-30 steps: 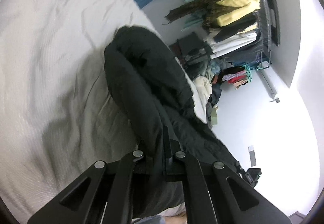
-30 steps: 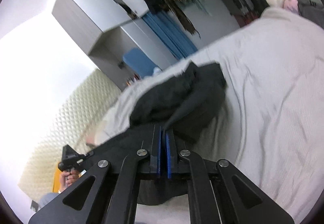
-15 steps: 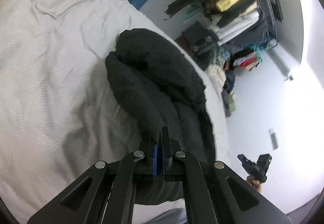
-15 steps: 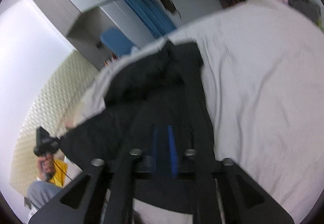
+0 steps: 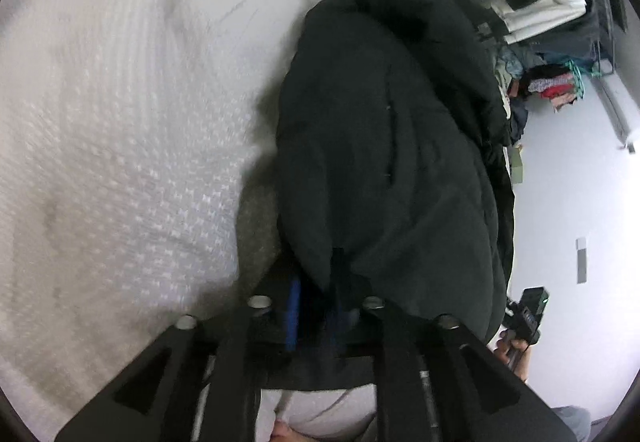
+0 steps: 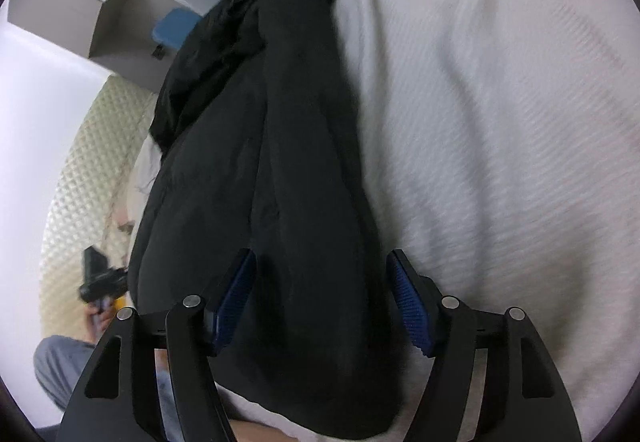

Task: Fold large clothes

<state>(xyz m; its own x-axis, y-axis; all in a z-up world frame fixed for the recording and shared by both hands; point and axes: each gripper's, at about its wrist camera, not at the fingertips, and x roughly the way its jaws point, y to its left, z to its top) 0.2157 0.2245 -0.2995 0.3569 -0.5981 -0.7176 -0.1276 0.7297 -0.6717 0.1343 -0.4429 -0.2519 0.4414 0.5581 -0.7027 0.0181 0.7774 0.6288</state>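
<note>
Item 1: black jacket (image 5: 384,146), lg. dark padded garment, bunched lengthwise on white bedspread (image 5: 120,122). Left wrist view: runs from frame centre-bottom up toward 1 o'clock, far end near bed edge. Right wrist view: same garment (image 6: 280,182) fills centre, tapering toward 12 o'clock; near end hangs over the bed's near edge at 6 o'clock.

Item 2: left gripper (image 5: 314,306). Blue pads close together w/ a fold of jacket hem caught between them; frame blurred, pinch reads as firm but fine detail unclear.

Item 3: right gripper (image 6: 322,298). Jaws spread wide, blue pads (image 6: 236,294) either side of the jacket's near end; left pad touches the cloth, right pad just beside it, nothing clamped.

Item 4: bedspread in right wrist view (image 6: 500,122), textured weave, soft creases, occupies 1–5 o'clock.

Item 5: clothes rack (image 5: 540,2), at 1–2 o'clock in left view, stacked w/ yellow, white, dark garments; blurred.

Item 6: grey cabinet (image 6: 120,14), at 10–11 o'clock in right view, blue items beside it.
</note>
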